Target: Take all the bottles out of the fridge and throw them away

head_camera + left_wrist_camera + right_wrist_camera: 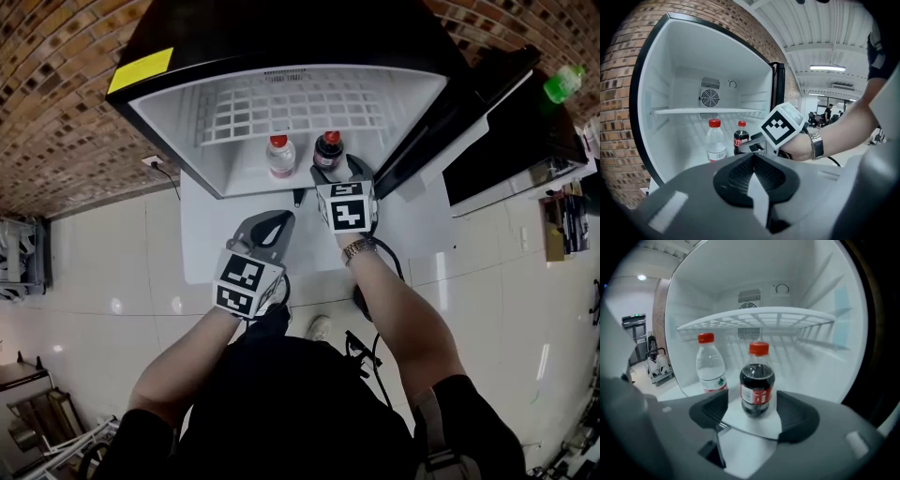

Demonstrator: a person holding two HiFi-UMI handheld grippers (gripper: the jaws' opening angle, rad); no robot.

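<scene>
A small fridge [187, 141] stands open with two red-capped bottles on its floor. The clear water bottle [279, 155] [715, 143] [710, 366] is on the left and the dark cola bottle [328, 150] [740, 138] [757, 385] on the right. My right gripper [339, 173] [754, 413] is open at the fridge mouth. The cola bottle's base stands upright in the gap between its pads, touching neither. My left gripper [275, 223] [752, 161] hangs back, outside the fridge and lower left of the right one, its jaws closed together on nothing.
A white wire shelf [300, 108] spans the fridge above the bottles. The fridge door [506, 141] hangs open to the right, with a green bottle [562, 82] beyond it. Brick wall [56, 112] lies behind, with a wall socket [155, 164] at the left.
</scene>
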